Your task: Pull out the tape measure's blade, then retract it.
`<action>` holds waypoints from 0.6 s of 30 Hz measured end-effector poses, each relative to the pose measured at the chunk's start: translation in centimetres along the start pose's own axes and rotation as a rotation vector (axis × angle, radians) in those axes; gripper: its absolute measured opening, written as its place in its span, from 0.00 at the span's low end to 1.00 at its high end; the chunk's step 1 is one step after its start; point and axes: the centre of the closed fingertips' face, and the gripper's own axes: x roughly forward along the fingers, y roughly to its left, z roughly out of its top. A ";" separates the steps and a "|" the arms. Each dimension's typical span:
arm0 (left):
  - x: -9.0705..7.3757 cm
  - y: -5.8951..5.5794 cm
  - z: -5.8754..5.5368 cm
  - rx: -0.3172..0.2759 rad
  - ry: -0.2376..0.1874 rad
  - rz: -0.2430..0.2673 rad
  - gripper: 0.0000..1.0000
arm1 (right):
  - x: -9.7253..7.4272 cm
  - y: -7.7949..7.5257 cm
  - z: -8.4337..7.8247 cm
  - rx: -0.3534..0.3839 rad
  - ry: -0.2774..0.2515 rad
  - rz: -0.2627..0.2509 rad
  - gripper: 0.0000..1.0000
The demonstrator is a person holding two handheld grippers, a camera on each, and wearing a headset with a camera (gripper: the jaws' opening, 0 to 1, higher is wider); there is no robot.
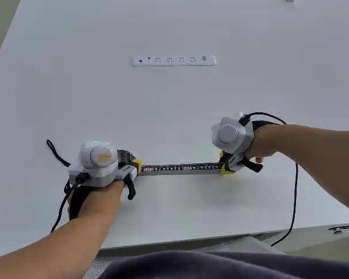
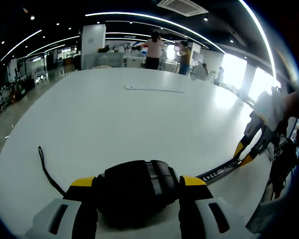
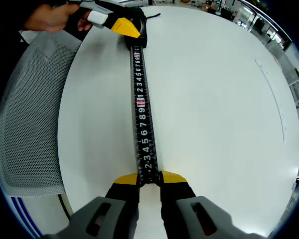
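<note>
A black tape measure case (image 2: 137, 188) sits between the yellow-tipped fingers of my left gripper (image 2: 138, 183), which is shut on it, at the table's near left (image 1: 127, 163). Its dark numbered blade (image 1: 180, 169) (image 3: 143, 124) runs out flat over the white table to the right. My right gripper (image 3: 149, 178) is shut on the blade's end, at the near right in the head view (image 1: 225, 168). In the right gripper view the case (image 3: 137, 31) lies far up the blade. The left gripper view catches the blade (image 2: 220, 172) reaching the right gripper (image 2: 244, 154).
A white power strip (image 1: 174, 60) lies on the table's far middle. A black strap (image 2: 46, 167) trails left of the case. A cable (image 1: 293, 192) hangs from the right gripper over the near edge. A grey mesh chair (image 3: 32, 114) stands by the table. People stand far off (image 2: 152, 50).
</note>
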 end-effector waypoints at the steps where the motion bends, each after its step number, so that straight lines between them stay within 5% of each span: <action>1: 0.0 0.0 0.0 -0.001 -0.002 0.002 0.62 | 0.0 0.0 0.0 0.001 0.000 0.000 0.15; 18: 0.2 0.0 -0.1 0.024 0.033 0.007 0.60 | 0.0 0.0 0.0 -0.004 -0.007 -0.004 0.15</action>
